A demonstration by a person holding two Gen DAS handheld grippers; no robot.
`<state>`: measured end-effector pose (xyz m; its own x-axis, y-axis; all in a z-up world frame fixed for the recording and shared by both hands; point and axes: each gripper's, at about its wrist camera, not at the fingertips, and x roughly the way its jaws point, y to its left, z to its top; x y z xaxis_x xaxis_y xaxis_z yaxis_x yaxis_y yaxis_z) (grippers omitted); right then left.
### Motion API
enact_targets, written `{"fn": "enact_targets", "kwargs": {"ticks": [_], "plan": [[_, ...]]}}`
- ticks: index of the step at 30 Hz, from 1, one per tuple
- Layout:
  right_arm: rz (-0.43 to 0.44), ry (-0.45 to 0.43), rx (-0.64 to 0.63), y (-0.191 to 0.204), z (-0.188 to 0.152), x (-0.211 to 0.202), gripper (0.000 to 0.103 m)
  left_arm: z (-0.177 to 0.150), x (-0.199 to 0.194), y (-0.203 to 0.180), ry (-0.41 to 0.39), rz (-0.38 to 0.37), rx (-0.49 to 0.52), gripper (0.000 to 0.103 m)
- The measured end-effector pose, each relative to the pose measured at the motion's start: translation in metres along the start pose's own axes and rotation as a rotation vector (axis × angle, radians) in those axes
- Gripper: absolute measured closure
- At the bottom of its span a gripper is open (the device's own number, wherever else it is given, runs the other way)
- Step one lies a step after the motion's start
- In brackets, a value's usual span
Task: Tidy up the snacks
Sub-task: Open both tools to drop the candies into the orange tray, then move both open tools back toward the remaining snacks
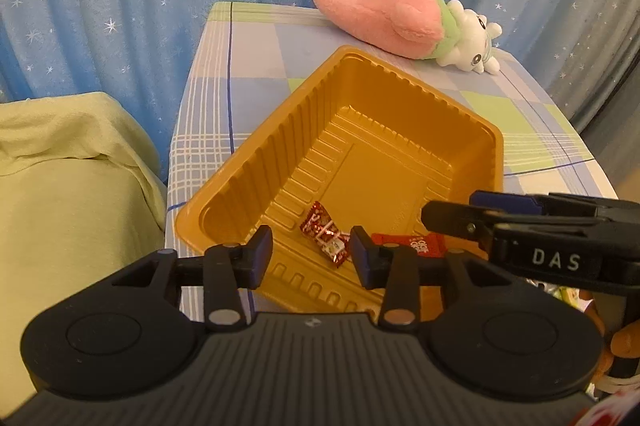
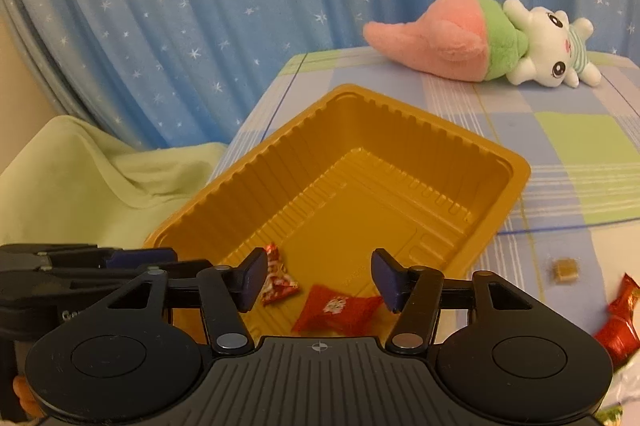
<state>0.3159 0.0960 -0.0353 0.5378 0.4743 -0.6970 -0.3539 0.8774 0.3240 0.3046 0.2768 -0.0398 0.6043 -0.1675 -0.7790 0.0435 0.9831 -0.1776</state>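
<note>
Left wrist view: the left gripper (image 1: 312,252) hangs over the near end of the ribbed golden-orange plastic tray (image 1: 256,150) on the check-clothed bench (image 1: 256,58). Its jaws stand apart with nothing between the pads. A red-and-silver twisted foil candy (image 1: 325,239) lies on the tray floor just ahead and slightly right of the gap, its long axis slanting from upper left to lower right. A flat red snack packet (image 1: 408,244) lies beside it, partly behind the right-hand finger. The right gripper (image 1: 452,222) reaches in from the right edge over the tray's near corner. A pink and white plush toy (image 1: 400,22) lies at the far end of the bench.

Right wrist view: the right gripper (image 2: 320,276) also has its jaws released and empty, hovering above the same end of the tray (image 2: 516,178). The red packet (image 2: 338,312) lies on the tray floor right below the gap, its long axis roughly level across the picture; the foil candy (image 2: 278,280) sits by the left-hand finger. Both pieces appear delivered. To the right, on the bench outside the tray, wait a small brown caramel-like cube (image 2: 564,269) and a crinkled red foil wrapper (image 2: 620,322). These lie nearer the right hand, which looks the better placed to fetch them.
</note>
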Motion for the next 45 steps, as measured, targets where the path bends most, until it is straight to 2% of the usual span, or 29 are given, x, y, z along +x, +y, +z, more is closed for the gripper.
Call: {"fn": "enact_targets", "kwargs": {"ticks": [7, 16, 31, 45], "plan": [[0.018, 0.004, 0.032, -0.004, -0.015, -0.024, 0.041, -0.012, -0.021, -0.008, -0.010, 0.015, 0.002, 0.048], [0.046, 0.004, -0.004, -0.005, -0.032, -0.058, 0.031, -0.034, -0.048, -0.020, -0.009, 0.042, -0.031, 0.039], [0.084, 0.043, -0.042, -0.036, -0.069, -0.112, 0.029, -0.081, -0.077, -0.065, -0.010, 0.047, -0.050, 0.038], [0.041, 0.087, -0.030, -0.087, -0.106, -0.150, 0.029, -0.124, -0.069, -0.121, 0.012, 0.020, -0.004, 0.039]]}}
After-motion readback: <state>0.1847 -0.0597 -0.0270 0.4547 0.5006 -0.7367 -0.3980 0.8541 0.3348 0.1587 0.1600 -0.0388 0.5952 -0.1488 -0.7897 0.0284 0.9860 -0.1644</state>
